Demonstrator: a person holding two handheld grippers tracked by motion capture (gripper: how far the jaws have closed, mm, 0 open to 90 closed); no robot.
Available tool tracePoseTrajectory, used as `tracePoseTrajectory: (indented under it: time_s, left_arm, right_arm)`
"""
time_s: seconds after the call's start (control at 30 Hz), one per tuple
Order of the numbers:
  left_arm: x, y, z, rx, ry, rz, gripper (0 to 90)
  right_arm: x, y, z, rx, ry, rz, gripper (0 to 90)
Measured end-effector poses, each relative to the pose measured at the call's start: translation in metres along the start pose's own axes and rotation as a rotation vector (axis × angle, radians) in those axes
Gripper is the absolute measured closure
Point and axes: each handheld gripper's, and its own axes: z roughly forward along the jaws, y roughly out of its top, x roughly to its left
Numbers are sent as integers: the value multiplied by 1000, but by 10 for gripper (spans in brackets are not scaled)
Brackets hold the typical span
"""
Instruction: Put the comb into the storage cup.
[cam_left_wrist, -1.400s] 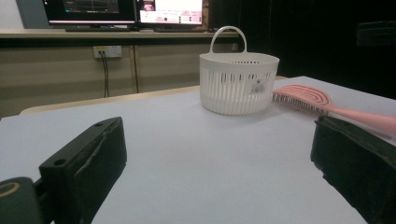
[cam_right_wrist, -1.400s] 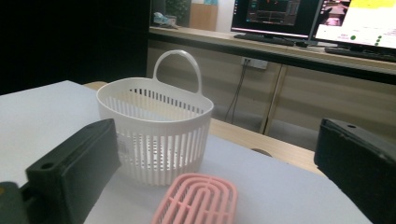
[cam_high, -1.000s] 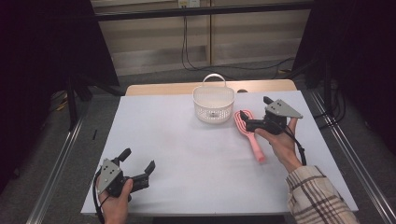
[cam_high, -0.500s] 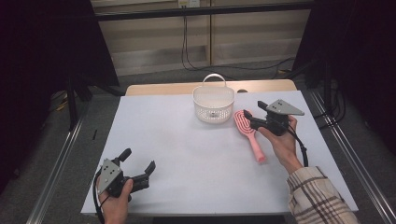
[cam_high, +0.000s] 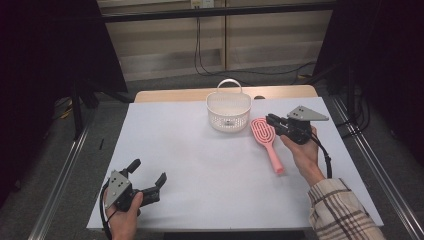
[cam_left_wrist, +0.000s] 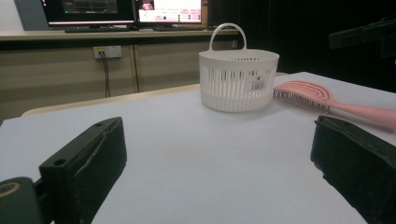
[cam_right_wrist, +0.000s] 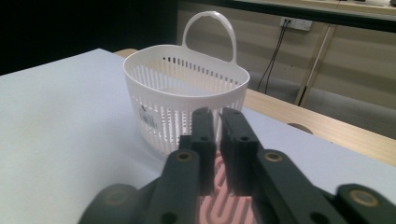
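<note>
A white slotted basket (cam_high: 228, 112) with a hoop handle stands upright at the back middle of the white table top (cam_high: 200, 155). Just right of it a pink hairbrush (cam_high: 267, 142) lies flat, head toward the basket. My right gripper (cam_high: 271, 120) hovers over the right edge of the brush head, jaws shut with nothing between them. Its own view has the jaws (cam_right_wrist: 218, 114) pointing at the basket (cam_right_wrist: 173, 93), with the pink brush head (cam_right_wrist: 224, 207) below them. My left gripper (cam_high: 148, 172) rests open at the near left; between its wide-apart jaws (cam_left_wrist: 219, 154) I see the basket (cam_left_wrist: 238, 79) and brush (cam_left_wrist: 303, 91) far off.
A strip of wooden table (cam_high: 175, 95) shows behind the white top. Metal rails (cam_high: 60, 175) run along both sides on the floor. Cables hang down the back wall (cam_high: 200, 50). Monitors (cam_left_wrist: 121, 9) sit on a shelf behind.
My right gripper has drawn back a little to the right, off the middle of the brush head. The brush, basket and left gripper have stayed put.
</note>
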Motion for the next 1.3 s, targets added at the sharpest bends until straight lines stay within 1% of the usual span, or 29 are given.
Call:
tracePoseTrajectory:
  time_s: [0.07,0.1,0.13,0.23,0.43,0.47,0.5,0.57,0.63,0.8,0.9,0.93,0.97,1.0,1.1,1.23,1.3]
  left_arm:
    - [0,0,0,0,0,1,37]
    - [0,0,0,0,-1,0,37]
    - [0,0,0,0,0,0,37]
    - [0,0,0,-2,0,-3,37]
    - [0,0,0,-1,1,-3,37]
    - [0,0,0,-1,1,-3,37]
    - [0,0,0,-1,0,-3,37]
    - [0,0,0,-2,1,-1,37]
    - [0,0,0,-1,1,-2,37]
    - [0,0,0,-1,1,-2,37]
    - [0,0,0,0,0,-4,37]
    - [0,0,0,0,0,-3,37]
    - [0,0,0,-1,1,-2,37]
    - [0,0,0,-2,1,-2,37]
    - [0,0,0,-1,3,-3,37]
    - [0,0,0,1,2,-2,37]
    - [0,0,0,-1,3,-4,37]
  right_arm:
    - [0,1,0,5,3,-1,866]
    - [1,1,-1,4,2,-6,888]
    - [1,3,-2,7,12,-9,900]
    - [1,5,-3,9,16,-6,900]
    - [3,8,-6,75,53,6,900]
    - [3,8,-6,75,53,6,900]
    - [4,7,-5,109,53,7,900]
    - [5,7,-4,118,60,11,900]
    - [5,7,-4,151,67,19,900]
    - [7,8,-6,231,89,15,900]
    - [8,7,-7,267,96,20,900]
    - [9,7,-8,290,102,21,900]
    - [9,7,-8,290,102,21,900]
    - [10,6,-7,298,107,23,900]
    - [13,6,-6,331,125,9,900]
    - [16,4,-5,385,141,1,900]
    - [17,3,-5,412,144,7,900]
